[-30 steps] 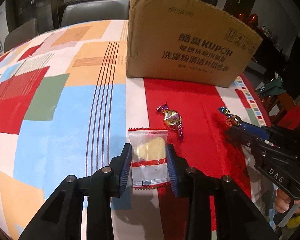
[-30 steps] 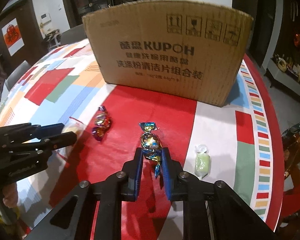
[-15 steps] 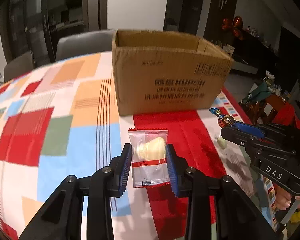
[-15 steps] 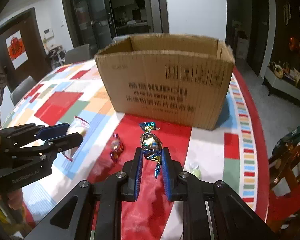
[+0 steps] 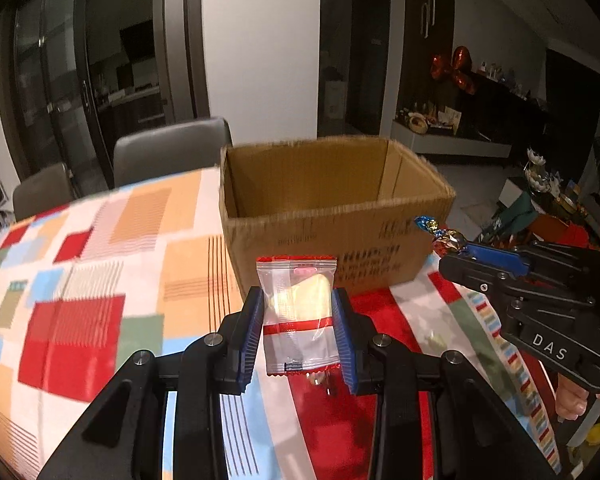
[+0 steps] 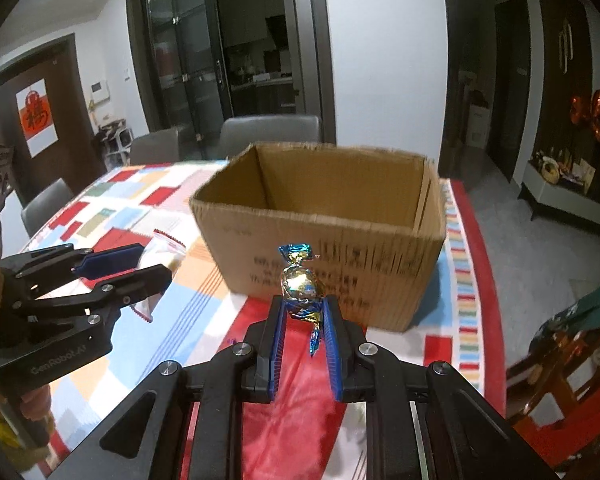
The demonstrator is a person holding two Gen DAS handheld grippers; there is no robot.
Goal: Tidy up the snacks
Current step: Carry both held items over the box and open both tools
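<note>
While hovering above the tabletop (image 5: 80, 264) before the open cardboard box (image 5: 332, 216), the left hand-held gripper (image 5: 299, 332) is clamping a clear snack packet (image 5: 298, 316); the right hand-held gripper (image 6: 302, 320) is pinching a foil-wrapped candy (image 6: 302, 284).

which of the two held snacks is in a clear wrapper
The flat packet clamped in the left gripper: see-through plastic with a red stripe. The right gripper holds a foil-wrapped candy.

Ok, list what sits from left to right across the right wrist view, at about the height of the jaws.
left gripper with the clear snack packet → foil-wrapped candy in the right gripper → right end of the cardboard box → striped edge of the tablecloth
</note>
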